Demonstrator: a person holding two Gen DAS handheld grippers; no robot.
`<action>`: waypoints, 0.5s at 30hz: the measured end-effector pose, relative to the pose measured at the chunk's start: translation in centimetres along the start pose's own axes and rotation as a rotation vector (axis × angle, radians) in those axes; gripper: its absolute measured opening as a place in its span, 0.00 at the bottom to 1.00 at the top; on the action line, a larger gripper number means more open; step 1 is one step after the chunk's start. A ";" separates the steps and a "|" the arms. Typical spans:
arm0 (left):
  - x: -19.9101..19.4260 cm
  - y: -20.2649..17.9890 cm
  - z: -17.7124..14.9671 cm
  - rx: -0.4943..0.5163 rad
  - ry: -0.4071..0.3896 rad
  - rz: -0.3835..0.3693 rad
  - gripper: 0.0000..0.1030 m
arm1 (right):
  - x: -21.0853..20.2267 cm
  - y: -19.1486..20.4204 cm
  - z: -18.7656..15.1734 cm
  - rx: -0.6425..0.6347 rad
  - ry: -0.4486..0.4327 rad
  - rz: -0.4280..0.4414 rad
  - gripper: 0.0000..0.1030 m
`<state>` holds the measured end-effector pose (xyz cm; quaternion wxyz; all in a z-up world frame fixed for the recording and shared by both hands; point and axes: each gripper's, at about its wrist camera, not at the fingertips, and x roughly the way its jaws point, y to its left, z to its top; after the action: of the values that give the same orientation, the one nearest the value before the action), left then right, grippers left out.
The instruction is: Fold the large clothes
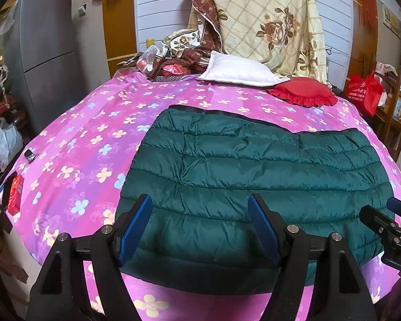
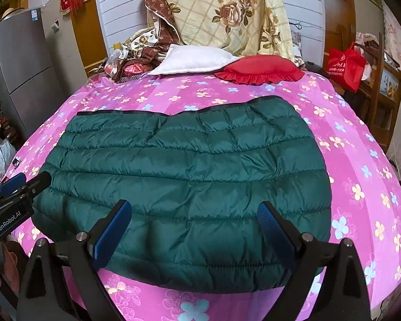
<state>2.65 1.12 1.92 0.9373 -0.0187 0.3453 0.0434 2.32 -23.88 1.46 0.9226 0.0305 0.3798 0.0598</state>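
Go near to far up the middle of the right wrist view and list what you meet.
Right gripper with open fingers → green quilted jacket → bare stretch of pink flowered bedsheet → white pillow → cream floral quilt piled against the wall.

Home bedroom. Bed (image 1: 93, 139) w/ pink floral sheet, pillows (image 1: 238, 69) at the head, quilt (image 1: 267, 18) hung behind. Fridge (image 1: 48, 53) & bags (image 1: 363, 93) at the sides.

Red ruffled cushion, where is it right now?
The red ruffled cushion lies at the far end of the pink flowered bedsheet, touching the white pillow on its left, beyond the dark green quilted jacket.
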 end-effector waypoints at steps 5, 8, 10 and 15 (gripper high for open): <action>0.1 -0.2 0.1 0.001 -0.001 -0.003 0.53 | 0.1 -0.1 0.0 0.002 0.000 -0.002 0.94; 0.1 -0.3 0.1 0.003 -0.001 -0.001 0.53 | 0.2 -0.1 0.0 0.000 -0.001 -0.002 0.94; 0.1 -0.3 0.1 0.005 0.000 -0.002 0.53 | 0.2 -0.1 0.0 -0.002 -0.001 -0.002 0.94; 0.1 -0.7 0.2 0.012 -0.001 -0.002 0.53 | 0.3 -0.1 0.1 0.002 0.004 0.001 0.94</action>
<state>2.90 0.49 2.03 0.9376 -0.0133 0.3450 0.0405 2.61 -23.95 1.26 0.9218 0.0317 0.3816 0.0600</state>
